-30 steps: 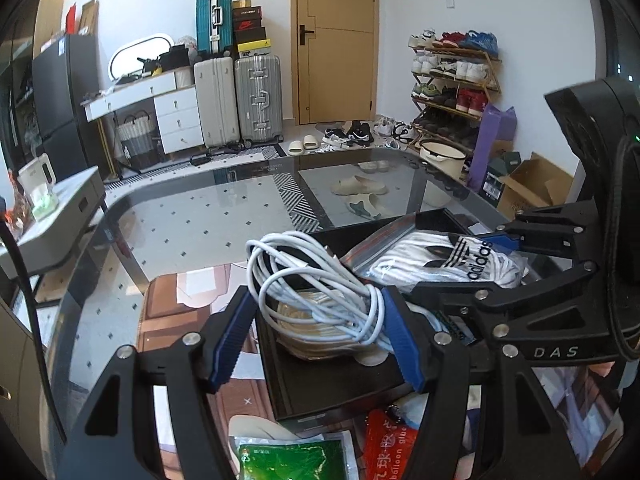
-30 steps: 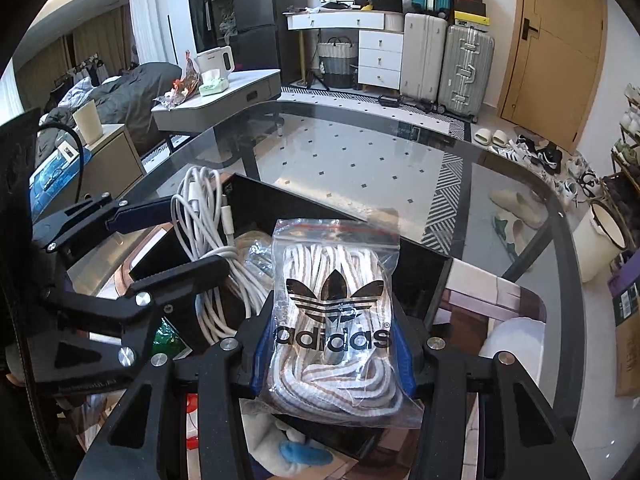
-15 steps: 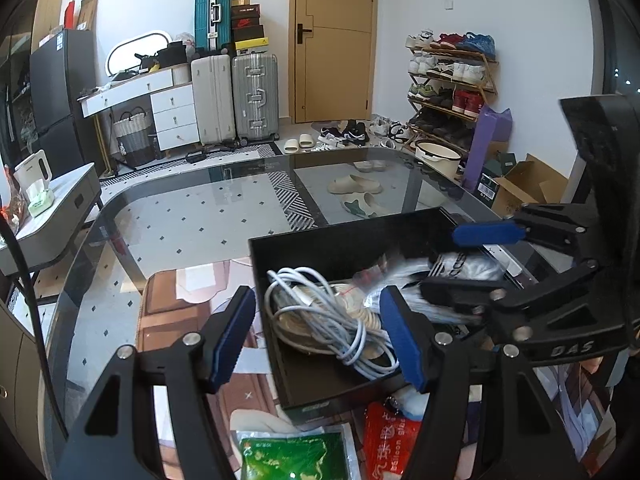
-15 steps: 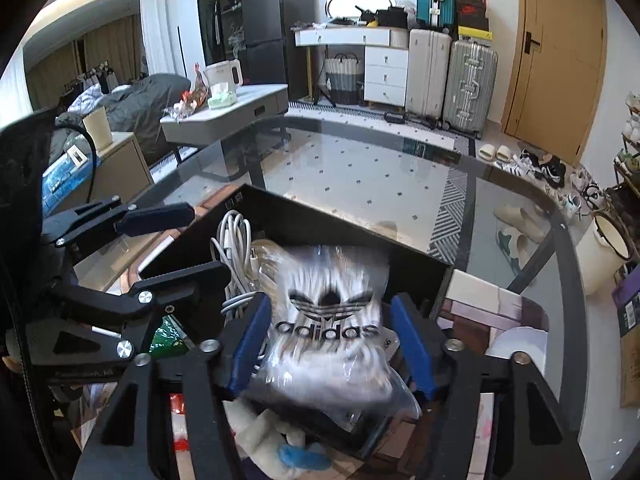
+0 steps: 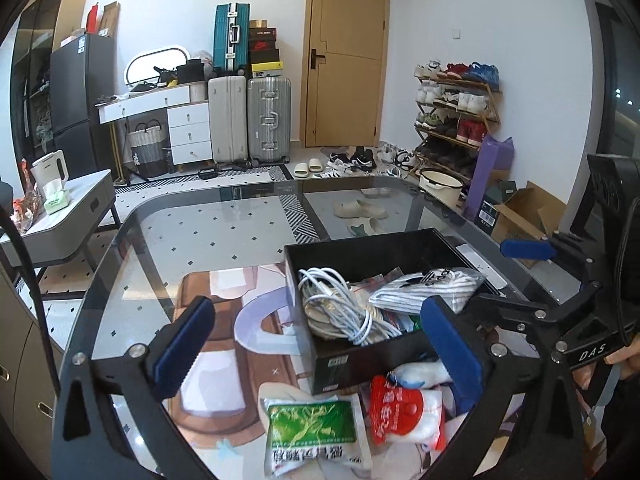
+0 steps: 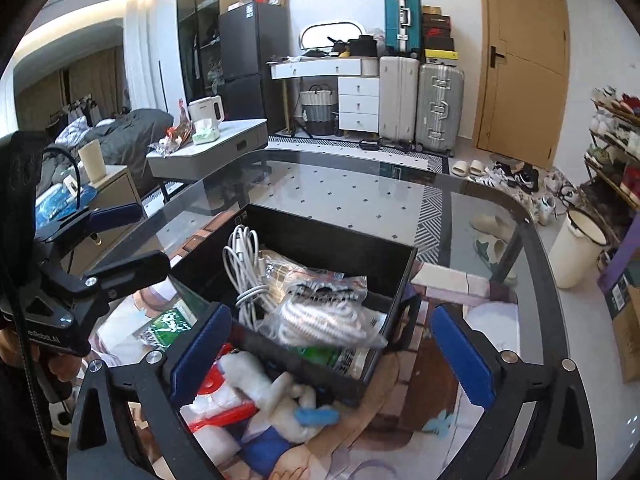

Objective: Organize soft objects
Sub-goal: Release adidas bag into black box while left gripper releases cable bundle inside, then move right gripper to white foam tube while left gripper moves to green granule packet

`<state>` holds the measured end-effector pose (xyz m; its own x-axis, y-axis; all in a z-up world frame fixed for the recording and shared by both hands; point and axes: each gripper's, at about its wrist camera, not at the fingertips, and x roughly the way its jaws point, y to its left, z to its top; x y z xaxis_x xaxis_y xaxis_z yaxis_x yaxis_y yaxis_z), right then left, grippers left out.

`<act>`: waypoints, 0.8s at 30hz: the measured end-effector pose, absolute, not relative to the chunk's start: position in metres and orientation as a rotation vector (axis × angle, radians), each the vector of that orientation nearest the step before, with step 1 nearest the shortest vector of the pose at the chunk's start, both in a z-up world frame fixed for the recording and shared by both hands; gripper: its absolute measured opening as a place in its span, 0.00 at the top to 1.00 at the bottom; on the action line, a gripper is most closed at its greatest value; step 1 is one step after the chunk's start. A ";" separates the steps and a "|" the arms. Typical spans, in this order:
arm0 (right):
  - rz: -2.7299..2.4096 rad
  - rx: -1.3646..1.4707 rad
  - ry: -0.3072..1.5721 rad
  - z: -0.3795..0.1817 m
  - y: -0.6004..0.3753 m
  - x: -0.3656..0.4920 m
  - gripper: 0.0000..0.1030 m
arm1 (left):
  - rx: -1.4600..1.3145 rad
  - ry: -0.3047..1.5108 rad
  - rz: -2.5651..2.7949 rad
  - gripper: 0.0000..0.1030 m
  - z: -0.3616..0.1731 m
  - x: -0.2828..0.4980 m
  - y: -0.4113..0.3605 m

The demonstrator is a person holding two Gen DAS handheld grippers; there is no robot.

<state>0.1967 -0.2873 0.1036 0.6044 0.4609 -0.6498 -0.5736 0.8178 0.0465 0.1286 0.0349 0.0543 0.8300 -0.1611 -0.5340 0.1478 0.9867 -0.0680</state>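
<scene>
Both the left gripper [image 5: 316,344] and right gripper [image 6: 332,344] are opening empty, the cable coil [image 5: 340,304] and bagged laces [image 6: 324,316] lying in the black box [image 6: 320,240] just ahead, so next probably comes reaching below for the green packet [image 5: 312,428].

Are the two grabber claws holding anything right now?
No. The left gripper and right gripper are both opening with nothing gripped; the white coiled cable and clear bag of laces lie in the black box.
</scene>
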 end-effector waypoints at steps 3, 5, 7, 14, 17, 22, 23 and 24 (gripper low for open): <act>0.607 -0.172 0.688 0.105 -0.290 0.183 0.01 | -0.036 0.569 -0.156 0.00 0.053 0.120 0.040; 0.609 -0.176 0.685 0.105 -0.292 0.173 0.01 | -0.046 0.570 -0.160 0.00 0.050 0.114 0.044; 0.609 -0.181 0.682 0.105 -0.294 0.164 0.01 | -0.047 0.572 -0.163 0.00 0.046 0.109 0.045; 0.600 -0.186 0.694 0.098 -0.301 0.142 0.01 | -0.040 0.572 -0.145 0.00 0.036 0.093 0.045; 0.598 -0.185 0.712 0.090 -0.305 0.134 0.01 | -0.033 0.576 -0.142 0.00 0.032 0.087 0.045; 0.601 -0.178 0.733 0.080 -0.310 0.124 0.01 | -0.023 0.589 -0.134 0.00 0.024 0.078 0.045; 0.604 -0.183 0.735 0.078 -0.311 0.123 0.01 | -0.025 0.592 -0.135 0.00 0.023 0.076 0.045; 0.604 -0.187 0.735 0.077 -0.312 0.121 0.01 | -0.027 0.596 -0.137 0.00 0.021 0.074 0.045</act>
<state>0.1214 -0.3118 0.0775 0.5815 0.4505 -0.6775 -0.5774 0.8151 0.0464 0.0743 0.0453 0.0209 0.8190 -0.1361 -0.5574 0.1206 0.9906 -0.0647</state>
